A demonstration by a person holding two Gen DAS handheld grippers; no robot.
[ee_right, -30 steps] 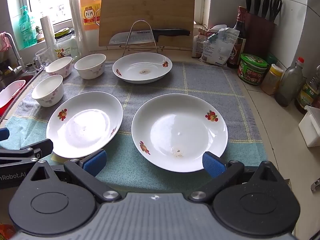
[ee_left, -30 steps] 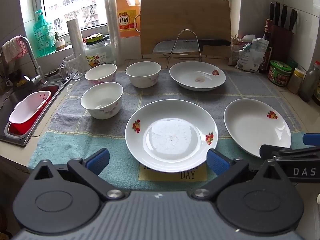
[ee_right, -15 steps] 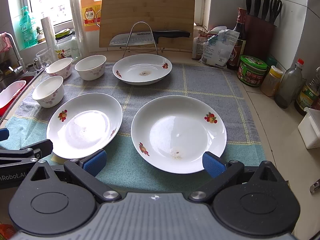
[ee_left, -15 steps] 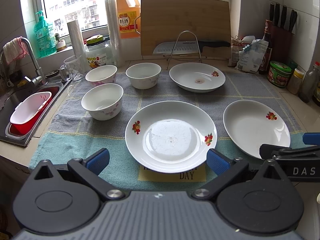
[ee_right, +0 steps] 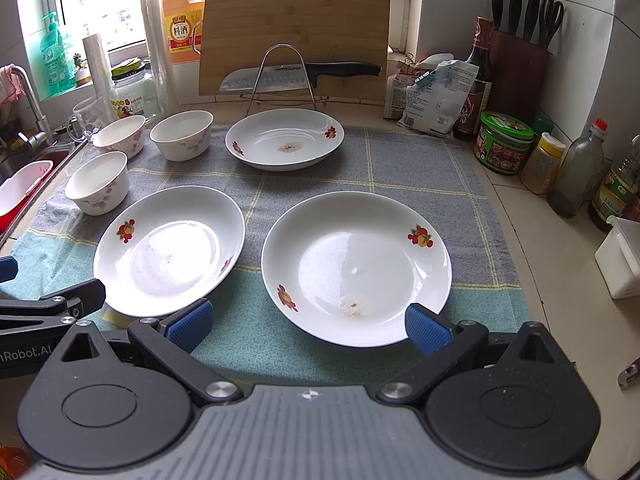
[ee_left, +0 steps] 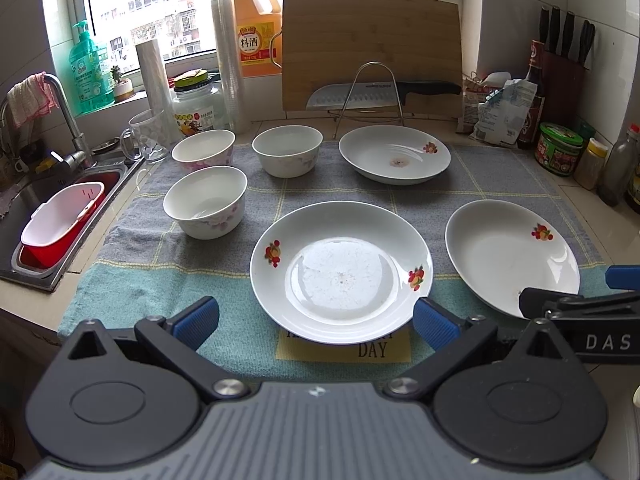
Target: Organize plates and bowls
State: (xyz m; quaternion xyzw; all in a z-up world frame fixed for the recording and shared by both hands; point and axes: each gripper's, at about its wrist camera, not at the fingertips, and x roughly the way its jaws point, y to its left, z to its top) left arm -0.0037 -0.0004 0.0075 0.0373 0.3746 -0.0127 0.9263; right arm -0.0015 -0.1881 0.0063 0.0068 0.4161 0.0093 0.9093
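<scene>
- Three white plates with fruit decals lie on the towel, none touching another: the near-left plate, the near-right plate and the far plate, the last just in front of the wire rack.
- Three white bowls stand upright at the towel's left side, apart from one another: the near bowl and two behind it, the back-left bowl and the back-right bowl.
- Left gripper: jaws spread wide and empty, its blue pads on either side of the near-left plate's front rim without touching it.
- Right gripper: jaws likewise wide apart and empty, before the near-right plate.
- One knife rests on the rack against one bamboo cutting board.
- One sink at left holds a red-and-white basin.
</scene>
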